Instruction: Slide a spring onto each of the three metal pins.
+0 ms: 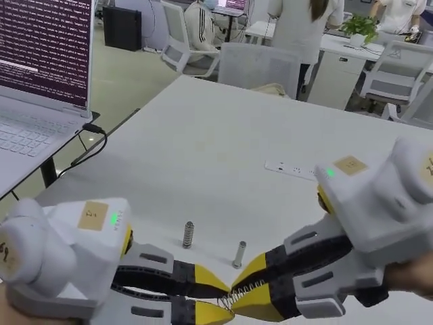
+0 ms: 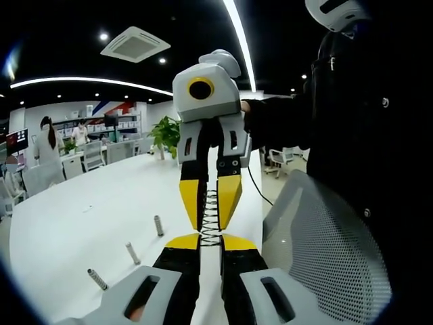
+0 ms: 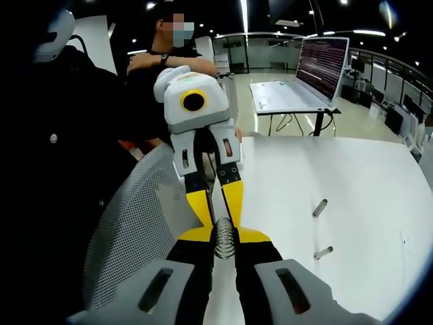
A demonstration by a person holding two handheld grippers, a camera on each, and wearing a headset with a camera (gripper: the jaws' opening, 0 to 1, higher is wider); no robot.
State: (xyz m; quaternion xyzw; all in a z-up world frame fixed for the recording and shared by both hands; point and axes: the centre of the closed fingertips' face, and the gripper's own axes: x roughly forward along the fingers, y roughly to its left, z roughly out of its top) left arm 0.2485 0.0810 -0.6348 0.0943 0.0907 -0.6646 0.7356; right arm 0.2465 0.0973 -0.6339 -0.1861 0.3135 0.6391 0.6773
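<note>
A thin steel spring [image 1: 242,291] is stretched between my two grippers just above the near edge of the white table [image 1: 223,135]. My left gripper [image 1: 226,302] pinches one end and my right gripper [image 1: 239,296] pinches the other, their yellow tips almost meeting. In the left gripper view the spring [image 2: 211,210] runs up from my own jaws into the right gripper [image 2: 211,227]. Beyond the tips stand a pin wearing a spring [image 1: 188,234] and a bare pin [image 1: 239,254]. The left gripper view shows three pins: far [image 2: 158,225], middle [image 2: 132,253], near [image 2: 97,278].
An open laptop [image 1: 40,74] sits on a side desk at the left, its cable [image 1: 95,139] hanging by the table edge. A white power strip [image 1: 292,169] lies mid-table. Grey mesh chairs [image 1: 254,64] and people stand beyond the far edge.
</note>
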